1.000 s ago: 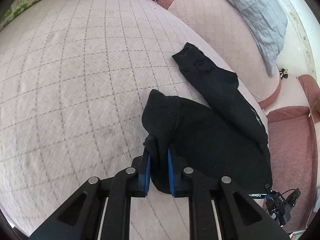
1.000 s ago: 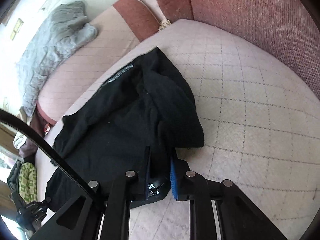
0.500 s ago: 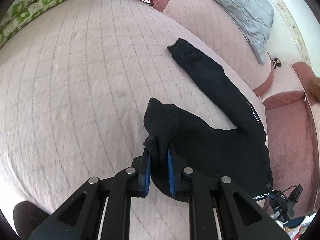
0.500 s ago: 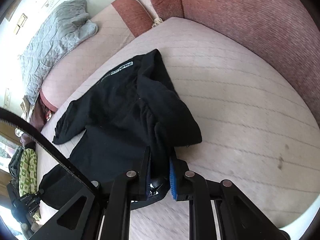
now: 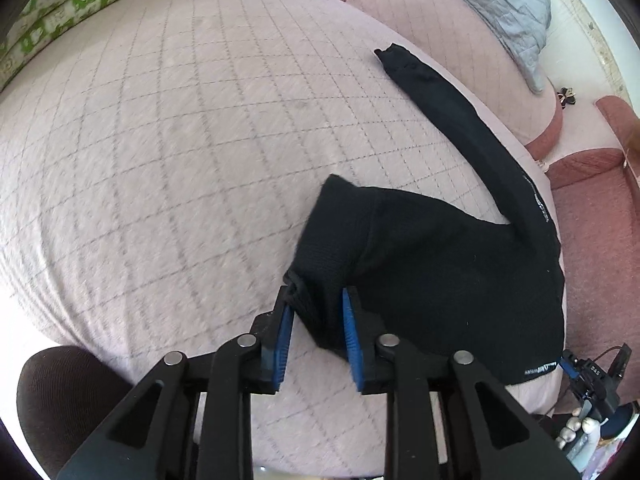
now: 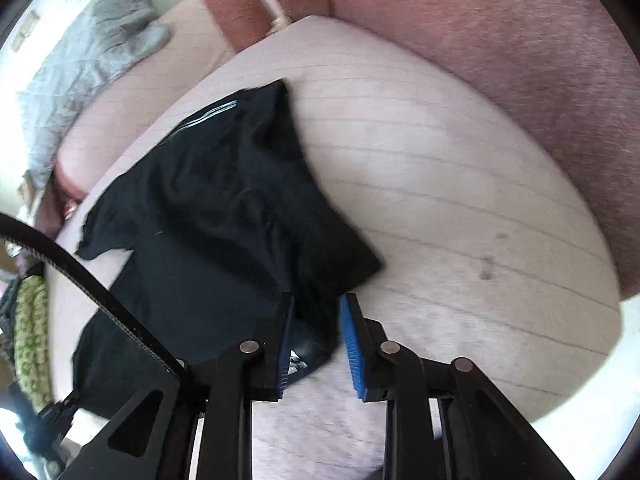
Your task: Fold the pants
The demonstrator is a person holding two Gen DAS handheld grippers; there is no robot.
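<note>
The black pants (image 5: 440, 264) lie on a pale quilted cushion (image 5: 160, 160), toward its 4 o'clock side in the left wrist view. One leg stretches away toward 1 o'clock. The other end is bunched up near the bottom of the view.

A second ago both grippers pinched the cloth tight and pulled it across the cushion. Since then the pants have slid nearer the front edge, and the far leg has been drawn out longer and straighter.

The left gripper (image 5: 318, 328) has just been opening. Its blue pads now stand a little apart. A fold of black cloth sits between them, leaning on the pad at 3 o'clock, with a gap showing by the other pad.

The right gripper (image 6: 316, 332) has just been opening too. A dark corner of the pants with a small white label is between its pads, and there is a gap on its 3 o'clock side.

So I think both grippers are letting go. The pull looks finished, and the pants are being laid down. They still look lumpy and are not folded yet. A fresh grab at a leg end would likely come next.
</note>
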